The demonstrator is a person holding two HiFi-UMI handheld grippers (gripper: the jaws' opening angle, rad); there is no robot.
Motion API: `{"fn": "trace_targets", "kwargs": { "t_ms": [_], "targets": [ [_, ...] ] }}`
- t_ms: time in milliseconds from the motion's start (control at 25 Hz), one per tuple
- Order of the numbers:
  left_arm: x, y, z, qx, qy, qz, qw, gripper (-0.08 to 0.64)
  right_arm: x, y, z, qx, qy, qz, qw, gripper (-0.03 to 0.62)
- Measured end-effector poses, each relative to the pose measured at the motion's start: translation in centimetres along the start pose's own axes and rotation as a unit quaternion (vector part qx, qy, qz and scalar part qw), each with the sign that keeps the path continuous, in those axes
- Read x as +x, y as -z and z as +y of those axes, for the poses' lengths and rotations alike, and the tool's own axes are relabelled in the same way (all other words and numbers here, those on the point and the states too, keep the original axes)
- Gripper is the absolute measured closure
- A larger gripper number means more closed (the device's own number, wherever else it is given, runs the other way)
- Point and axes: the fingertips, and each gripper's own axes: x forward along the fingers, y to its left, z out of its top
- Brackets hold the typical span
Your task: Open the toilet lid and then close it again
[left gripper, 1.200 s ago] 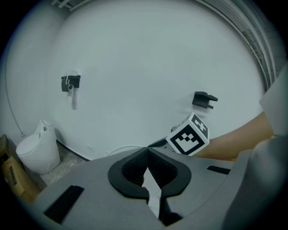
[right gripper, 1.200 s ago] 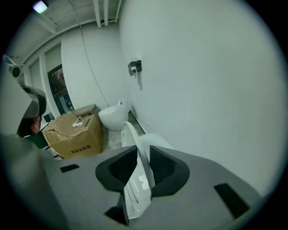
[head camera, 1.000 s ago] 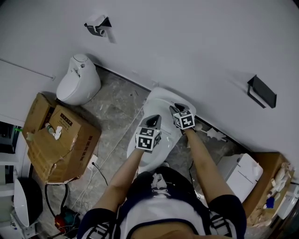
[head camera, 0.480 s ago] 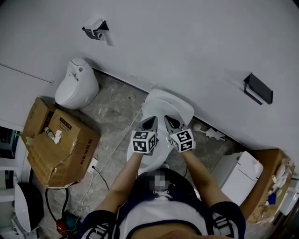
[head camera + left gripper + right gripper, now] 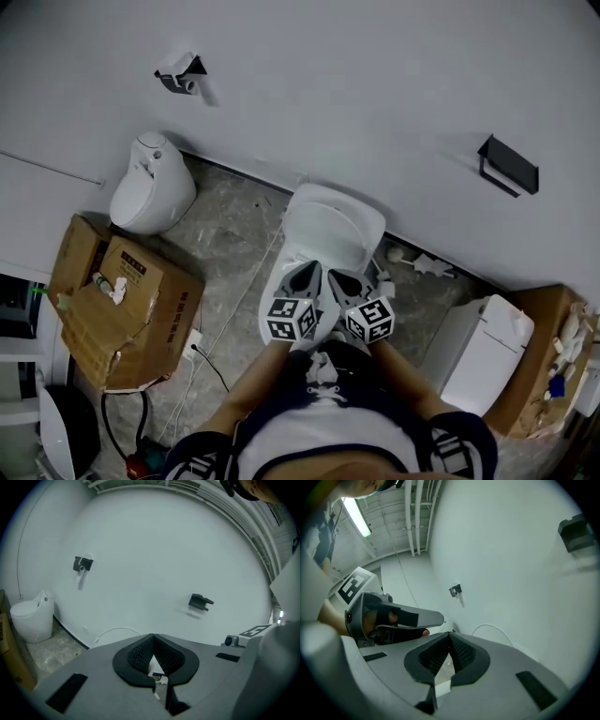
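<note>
The white toilet [image 5: 333,234] stands against the wall in the head view, its lid lying flat over the bowl. My left gripper [image 5: 305,275] and right gripper [image 5: 343,280] hover side by side over its near end, close to my body, touching nothing. In the left gripper view the left gripper [image 5: 153,637] is shut and empty, aimed at the bare wall. In the right gripper view the right gripper [image 5: 450,634] is likewise shut with nothing in it, and the left gripper [image 5: 393,618] shows beside it.
A small white toilet [image 5: 150,183] stands at the left by the wall. Cardboard boxes [image 5: 122,291] and a cable [image 5: 202,347] lie on the floor at the left. A white unit [image 5: 483,352] is at the right. A black holder [image 5: 506,164] hangs on the wall.
Both grippers drew back from the lid toward my body. The right one came off the lid's far right side and now sits level with the left.
</note>
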Motion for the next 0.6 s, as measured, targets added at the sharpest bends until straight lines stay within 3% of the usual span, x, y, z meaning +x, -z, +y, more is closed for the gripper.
{"fn": "trace_targets", "kwargs": {
  "t_ms": [160, 320, 600],
  "targets": [
    [-0.4, 1.5, -0.3, -0.003, 0.01, 0.02, 0.9998, 0.554, -0.9, 0.6, 0.3, -0.007, 0.008, 0.007, 1.0, 0.584],
    [-0.8, 2.1, -0.7, 0.019, 0.013, 0.031, 0.9993, 0.554, -1.0, 0.6, 0.6, -0.013, 0.005, 0.008, 1.0, 0.584],
    [-0.6, 3.3, -0.8, 0.014, 0.006, 0.041, 0.9991, 0.554, -0.7, 1.3, 0.4, -0.032, -0.011, 0.025, 0.999, 0.584]
  ]
}}
